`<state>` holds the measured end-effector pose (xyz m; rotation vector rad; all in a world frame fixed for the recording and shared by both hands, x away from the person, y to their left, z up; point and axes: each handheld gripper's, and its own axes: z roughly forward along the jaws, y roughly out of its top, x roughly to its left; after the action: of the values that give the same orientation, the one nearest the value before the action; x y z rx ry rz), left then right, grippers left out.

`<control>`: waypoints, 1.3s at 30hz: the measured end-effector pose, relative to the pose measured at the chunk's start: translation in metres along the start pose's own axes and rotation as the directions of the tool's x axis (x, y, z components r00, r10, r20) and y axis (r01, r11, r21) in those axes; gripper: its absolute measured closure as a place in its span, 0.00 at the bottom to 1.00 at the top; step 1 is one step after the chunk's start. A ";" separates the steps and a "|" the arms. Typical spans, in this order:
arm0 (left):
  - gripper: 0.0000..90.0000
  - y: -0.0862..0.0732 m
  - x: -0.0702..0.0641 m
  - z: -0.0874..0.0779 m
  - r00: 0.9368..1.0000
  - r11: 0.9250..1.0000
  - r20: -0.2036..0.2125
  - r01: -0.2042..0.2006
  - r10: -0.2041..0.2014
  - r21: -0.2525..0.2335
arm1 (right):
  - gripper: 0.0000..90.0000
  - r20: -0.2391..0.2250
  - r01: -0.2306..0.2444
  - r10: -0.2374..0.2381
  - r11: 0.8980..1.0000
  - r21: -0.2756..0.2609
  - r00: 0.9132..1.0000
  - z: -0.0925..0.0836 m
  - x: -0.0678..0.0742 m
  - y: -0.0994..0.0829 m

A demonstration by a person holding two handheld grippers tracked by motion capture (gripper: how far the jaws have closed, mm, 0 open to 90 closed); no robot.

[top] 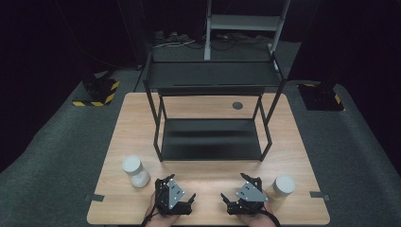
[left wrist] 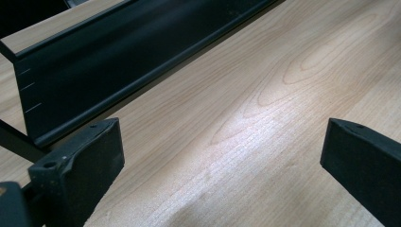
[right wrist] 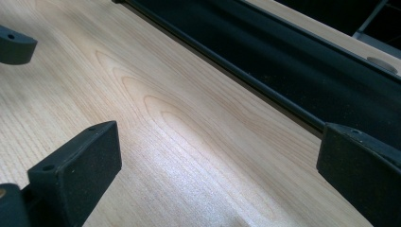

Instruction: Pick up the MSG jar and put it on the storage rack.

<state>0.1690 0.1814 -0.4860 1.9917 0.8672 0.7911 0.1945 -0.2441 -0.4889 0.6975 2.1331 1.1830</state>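
High view, table (top: 208,175): light wood top, long axis left to right; near edge runs just under the person's hands, with dark carpet on every side.
Rack (top: 210,109): black two-tier metal frame, standing on the far half of the table, long axis left to right, parallel to the near edge; open front faces the person.
Left jar (top: 135,170): pale cylinder with white lid, upright, near the front left, just beside the left gripper and apart from it.
Right jar (top: 281,190): matching cylinder, upright, near the front right, close against the right gripper; contact cannot be told.
Left gripper (top: 190,200): resting low at the near edge, jaws spread wide, nothing between them.
Right gripper (top: 227,201): mirrored beside it, jaws likewise wide and empty; bare wood lies between the two.
Open room: clear strip of table between the grippers and the rack's lower shelf (top: 211,138).
Left gripper view: wood grain between the jaws, rack's front lip (left wrist: 118,66) crossing upper left.
Right gripper view: same lip (right wrist: 265,56) crossing upper right; grey round plug (right wrist: 382,64) beyond.
Markings: no writing legible.
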 end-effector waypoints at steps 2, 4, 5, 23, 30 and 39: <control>0.01 0.001 -0.002 0.000 1.000 1.000 -0.009 -0.008 0.008 0.006 | 0.00 0.002 -0.002 0.002 1.000 -0.001 1.000 0.000 0.000 0.000; 0.01 0.001 -0.002 0.000 1.000 1.000 -0.010 -0.011 0.011 0.005 | 0.00 0.003 0.000 0.000 1.000 -0.001 1.000 0.000 0.000 0.000; 0.01 0.001 -0.003 0.000 1.000 1.000 -0.009 -0.015 0.015 0.003 | 0.00 0.000 0.003 -0.003 1.000 0.000 1.000 0.000 0.000 0.000; 0.01 -0.015 0.008 -0.008 0.999 0.996 0.025 0.047 -0.045 -0.072 | 0.00 -0.009 0.047 -0.047 0.999 0.010 0.999 0.000 0.003 0.002; 0.01 -0.015 0.015 -0.016 0.997 0.991 0.032 0.072 -0.069 -0.112 | 0.00 -0.005 0.038 -0.038 0.999 0.002 0.999 0.000 0.003 0.000; 0.00 -0.014 0.023 -0.032 0.995 0.980 0.016 0.097 -0.095 -0.173 | 0.00 -0.006 0.048 -0.048 0.999 0.007 0.999 0.000 0.004 0.001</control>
<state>0.1531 0.2191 -0.4775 1.7861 0.8539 0.7766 0.1919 -0.2408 -0.4887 0.6432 2.1479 1.1542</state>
